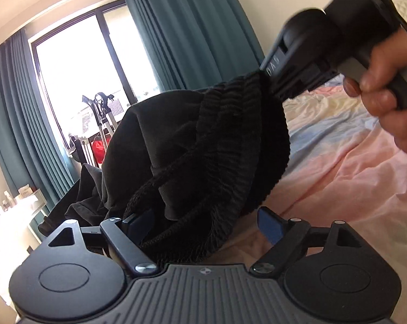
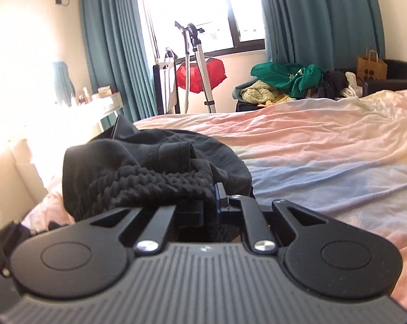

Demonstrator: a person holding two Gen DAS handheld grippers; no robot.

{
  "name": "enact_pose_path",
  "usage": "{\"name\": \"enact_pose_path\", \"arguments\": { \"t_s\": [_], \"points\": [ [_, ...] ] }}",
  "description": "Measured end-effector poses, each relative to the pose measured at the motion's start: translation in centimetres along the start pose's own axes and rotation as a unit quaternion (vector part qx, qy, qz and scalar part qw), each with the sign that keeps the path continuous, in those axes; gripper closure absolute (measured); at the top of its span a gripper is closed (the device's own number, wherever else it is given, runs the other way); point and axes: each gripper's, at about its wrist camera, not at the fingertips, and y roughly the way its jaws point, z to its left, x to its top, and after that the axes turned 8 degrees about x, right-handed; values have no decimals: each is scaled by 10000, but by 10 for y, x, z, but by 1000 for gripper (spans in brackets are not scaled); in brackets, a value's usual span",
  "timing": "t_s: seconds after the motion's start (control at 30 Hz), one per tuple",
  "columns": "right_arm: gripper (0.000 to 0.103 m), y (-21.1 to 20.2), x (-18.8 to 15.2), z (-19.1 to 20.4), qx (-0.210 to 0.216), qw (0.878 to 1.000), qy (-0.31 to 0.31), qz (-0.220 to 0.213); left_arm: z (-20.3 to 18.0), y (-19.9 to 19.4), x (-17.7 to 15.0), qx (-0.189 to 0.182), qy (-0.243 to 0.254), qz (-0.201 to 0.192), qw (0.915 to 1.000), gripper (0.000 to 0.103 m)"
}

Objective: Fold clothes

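Note:
A black garment (image 1: 176,140) with a thick ribbed waistband (image 1: 230,124) hangs above the pastel bed cover (image 1: 338,167). My right gripper (image 1: 269,81) comes in from the upper right, held by a person's hand (image 1: 392,100), and grips the top of the waistband. In the right wrist view the right gripper (image 2: 213,197) is shut on that ribbed band (image 2: 149,186), and the bunched garment (image 2: 138,162) lies over its left side. My left gripper (image 1: 203,220) stands wide open below. The band's lower fold sags between its blue pads (image 1: 269,224) and covers the left one.
The bed cover (image 2: 311,140) stretches away to the right. Beyond it a pile of clothes with a green top (image 2: 284,78) and a paper bag (image 2: 370,67) stand by the teal curtains (image 2: 109,54). A steamer stand (image 2: 198,62) and a red item (image 2: 200,75) are by the window.

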Motion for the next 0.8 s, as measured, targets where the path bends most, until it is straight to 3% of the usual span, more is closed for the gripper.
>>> {"name": "enact_pose_path", "arguments": {
  "t_s": [0.07,0.2,0.33,0.4,0.5,0.6,0.67,0.8],
  "points": [
    [92,-4,6,-15,59,9990,421,-142,-9,9,-5,246,179,167,9994,14],
    [92,-5,6,-37,36,9959,896,-149,-5,36,-12,693,21,511,9963,14],
    [92,-1,-3,-45,-111,9947,1020,-37,18,61,-18,971,-597,885,9895,9],
    [92,0,-6,-48,-209,9944,1035,7,29,73,-21,1104,-915,1071,9839,11],
    [92,4,-10,-54,-395,9932,1093,115,58,87,-29,1517,-1658,1350,9650,15],
    [92,12,-18,-60,-690,9904,1150,333,87,94,-39,1674,-2329,1371,9481,25],
    [91,18,-25,-67,-790,9863,1340,540,102,94,-43,1615,-2713,1276,9402,26],
    [88,32,-44,-75,-1017,9765,1618,996,107,86,-40,1410,-2951,967,9400,37]
  ]
}}
